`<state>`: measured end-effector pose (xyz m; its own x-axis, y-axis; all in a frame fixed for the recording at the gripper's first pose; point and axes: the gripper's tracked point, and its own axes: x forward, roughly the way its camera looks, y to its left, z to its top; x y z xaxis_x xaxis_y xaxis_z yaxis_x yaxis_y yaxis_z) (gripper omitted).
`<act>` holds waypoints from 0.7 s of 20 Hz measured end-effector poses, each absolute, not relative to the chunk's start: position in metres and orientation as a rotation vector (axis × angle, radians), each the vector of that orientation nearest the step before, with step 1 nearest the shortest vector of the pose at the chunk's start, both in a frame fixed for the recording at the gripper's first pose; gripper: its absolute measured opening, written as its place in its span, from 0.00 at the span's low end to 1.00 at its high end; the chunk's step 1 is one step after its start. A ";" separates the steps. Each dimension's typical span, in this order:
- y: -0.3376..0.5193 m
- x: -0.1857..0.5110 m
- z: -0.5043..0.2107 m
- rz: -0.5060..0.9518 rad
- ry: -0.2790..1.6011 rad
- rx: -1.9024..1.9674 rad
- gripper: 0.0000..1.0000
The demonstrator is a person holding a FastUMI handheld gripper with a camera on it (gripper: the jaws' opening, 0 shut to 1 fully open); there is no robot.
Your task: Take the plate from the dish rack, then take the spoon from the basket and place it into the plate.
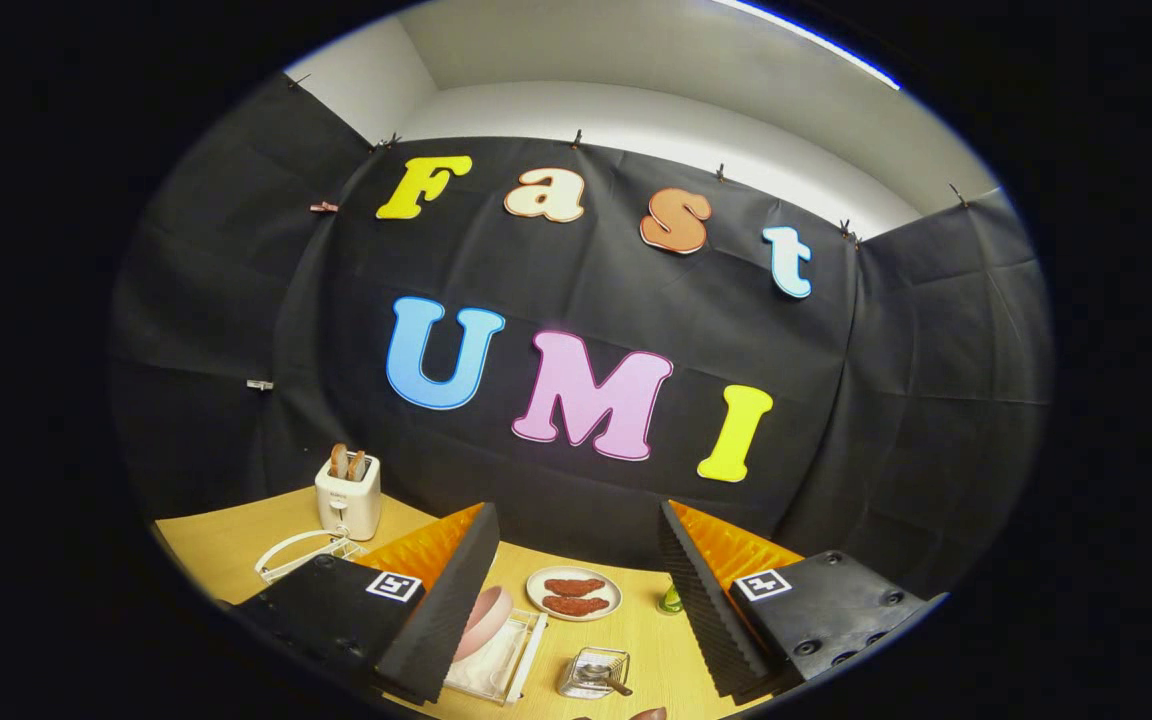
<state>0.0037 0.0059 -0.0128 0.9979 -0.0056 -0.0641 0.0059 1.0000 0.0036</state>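
Fingers [576, 610] stand wide apart and hold nothing, raised above the wooden tabletop [226, 545]. Nearest, at the bottom between them, a small brown rounded thing [648, 714] peeks in, too cut off to identify. Just ahead sits the small wire basket [593, 672], with the spoon [612, 682] lying inside it, its handle poking over the rim toward the right finger. To the left of the basket, partly hidden behind the left finger, is the white dish rack [508, 660], and the pink plate [487, 620] stands on edge in it, tilted, its rim touching the finger's outline from this angle. Beyond the basket, near the middle between the fingers, a white dish [573, 594] lies flat on the tabletop with 2 reddish-brown pieces of food [573, 596] on it. A small green object [672, 600] shows just beside the right finger, mostly hidden. Farther back on the left, beyond the left finger, a white wire holder [301, 553] lies on the tabletop, and behind it stands a white toaster [349, 495] with 2 slices of toast [347, 463] sticking up from its slots. Black cloth wall [936, 380] closes the back of the booth.
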 end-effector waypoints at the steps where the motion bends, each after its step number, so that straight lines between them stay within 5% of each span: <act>1: 0.008 0.006 -0.016 0.000 0.081 0.016 0.97; 6: 0.022 0.023 -0.044 0.033 0.232 0.130 0.97; 14: 0.054 0.052 -0.154 0.092 0.749 0.319 0.98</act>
